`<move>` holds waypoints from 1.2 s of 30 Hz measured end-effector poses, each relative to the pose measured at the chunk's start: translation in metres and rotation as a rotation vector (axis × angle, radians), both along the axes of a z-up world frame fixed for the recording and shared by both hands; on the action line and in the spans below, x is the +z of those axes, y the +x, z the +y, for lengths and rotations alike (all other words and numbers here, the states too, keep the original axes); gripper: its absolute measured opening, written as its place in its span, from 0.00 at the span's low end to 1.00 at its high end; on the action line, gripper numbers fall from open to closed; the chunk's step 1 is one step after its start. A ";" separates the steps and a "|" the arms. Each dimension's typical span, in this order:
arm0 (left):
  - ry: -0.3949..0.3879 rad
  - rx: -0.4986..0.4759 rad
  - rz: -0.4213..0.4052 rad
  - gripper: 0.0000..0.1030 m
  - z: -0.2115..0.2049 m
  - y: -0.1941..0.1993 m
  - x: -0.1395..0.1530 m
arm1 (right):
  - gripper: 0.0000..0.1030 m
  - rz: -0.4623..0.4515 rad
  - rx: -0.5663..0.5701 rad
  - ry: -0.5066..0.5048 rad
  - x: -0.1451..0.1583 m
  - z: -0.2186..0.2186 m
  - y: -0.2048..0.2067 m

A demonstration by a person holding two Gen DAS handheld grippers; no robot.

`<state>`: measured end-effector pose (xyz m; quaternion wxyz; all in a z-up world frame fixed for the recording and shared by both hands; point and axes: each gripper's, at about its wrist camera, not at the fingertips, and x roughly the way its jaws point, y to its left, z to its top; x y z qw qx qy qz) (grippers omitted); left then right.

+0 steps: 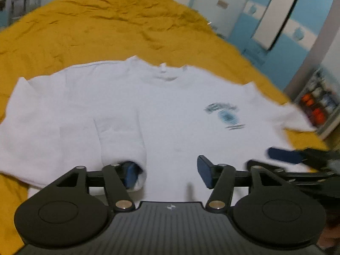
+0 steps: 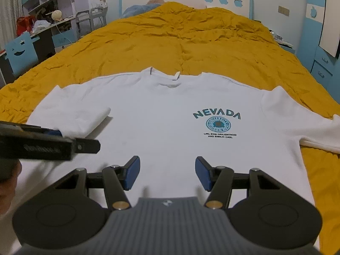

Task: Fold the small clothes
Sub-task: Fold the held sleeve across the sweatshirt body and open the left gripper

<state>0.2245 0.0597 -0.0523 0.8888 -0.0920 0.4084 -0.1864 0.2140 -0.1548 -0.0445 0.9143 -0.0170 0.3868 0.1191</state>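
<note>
Yellow bed blanket (image 2: 170,42) fills the room, with the white shirt (image 2: 161,114) flat in the middle. One sleeve (image 2: 85,114) is folded in; the rest waits. Left gripper (image 1: 167,175) and right gripper (image 2: 167,173) fingers are spread wide, holding nothing.

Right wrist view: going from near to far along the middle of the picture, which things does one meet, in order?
right gripper → white T-shirt → its collar → yellow bedspread → white headboard with apple shapes

Two low, close wrist views toward the headboard (image 2: 184,2), sharing the white shirt (image 2: 161,123).
</note>
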 end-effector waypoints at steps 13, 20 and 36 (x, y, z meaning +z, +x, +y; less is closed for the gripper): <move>0.016 -0.155 -0.013 0.83 -0.032 -0.017 0.001 | 0.53 -0.017 -0.024 0.005 0.009 -0.013 -0.015; 0.046 -0.228 -0.030 0.87 -0.026 -0.038 0.003 | 0.53 -0.025 0.005 0.014 0.013 -0.008 -0.023; 0.202 -0.187 0.010 0.90 -0.039 -0.057 -0.014 | 0.51 -0.031 0.091 0.021 0.017 0.015 -0.042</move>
